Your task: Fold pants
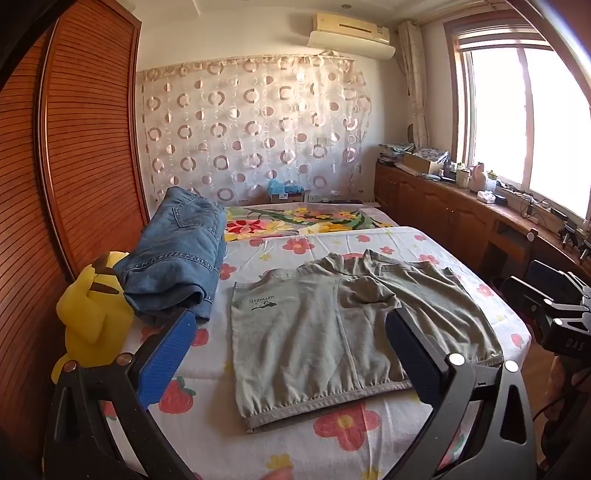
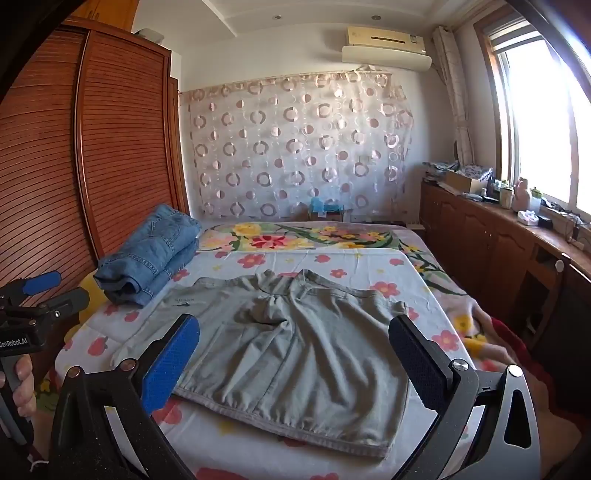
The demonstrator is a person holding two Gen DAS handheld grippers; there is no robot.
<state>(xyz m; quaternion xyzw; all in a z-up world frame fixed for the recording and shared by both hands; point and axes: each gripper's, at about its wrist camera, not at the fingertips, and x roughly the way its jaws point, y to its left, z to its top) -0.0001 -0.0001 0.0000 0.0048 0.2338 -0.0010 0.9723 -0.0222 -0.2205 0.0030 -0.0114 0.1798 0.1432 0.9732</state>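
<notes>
Grey-green pants spread flat on flowered bed sheet, waistband at near edge, legs toward far end of bed, some wrinkles around crotch. Small dark logo w/ text near left hem, seen in left wrist view. In right wrist view same pants lying between the two fingers, not touched.

Left gripper wide open, nothing held. Blue pad over the sheet just left of pants; other finger over right half of pants, prob. hovering, contact cannot be told. Pointing slightly down toward bed.

Right gripper also fully open, empty, above near part of pants. Seen at right edge of left wrist view as black body. Left gripper visible at left edge of right wrist view, w/ person's hand around the handle.

Folded blue jeans at left side of bed, beside pants but apart from them. Yellow plush toy just left of jeans, touching them. Second flowered blanket at far end of bed. Wooden wardrobe w/ slatted doors on left. Sheer curtain w/ circle pattern on back wall, air conditioner above it. Window on right, bright; low wooden cabinet below it w/ boxes, bottles, cables on top.
</notes>
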